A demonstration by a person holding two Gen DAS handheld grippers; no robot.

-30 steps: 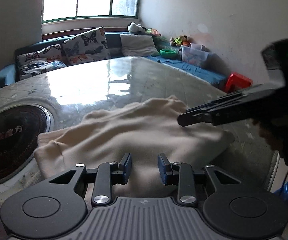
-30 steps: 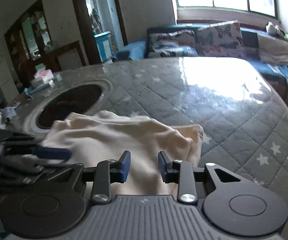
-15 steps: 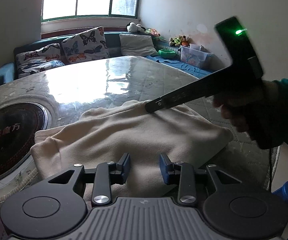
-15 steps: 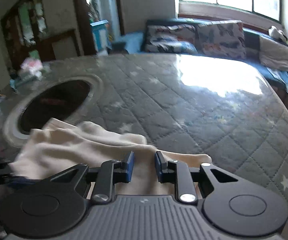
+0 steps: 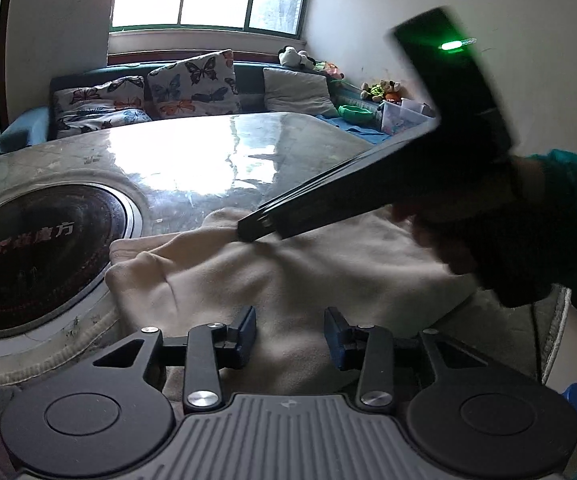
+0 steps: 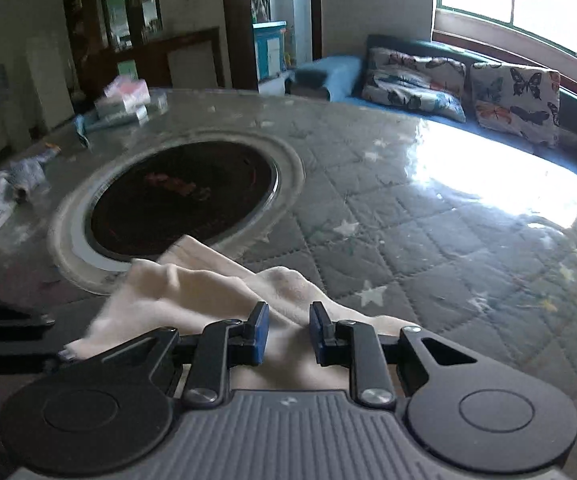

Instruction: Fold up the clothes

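Observation:
A cream fleece garment (image 5: 288, 276) lies folded on the table; it also shows in the right wrist view (image 6: 192, 292). My left gripper (image 5: 289, 334) is open just above the garment's near edge, with nothing between its jaws. My right gripper (image 6: 288, 332) is open over the garment's far part, with cloth under and between its blue pads (image 6: 258, 334). In the left wrist view the right gripper (image 5: 248, 232) reaches across from the right, its tip low on the garment's far edge.
A round dark hotplate (image 5: 32, 248) is set in the quilted, glossy table (image 6: 428, 232) just left of the garment. Packets and wrappers (image 6: 124, 100) lie at the table's far left. A sofa with butterfly cushions (image 5: 192, 84) stands behind.
My right gripper has swung left across the garment and down toward its far edge near the hotplate. The garment's far edge has bunched up. My left gripper has hardly moved.

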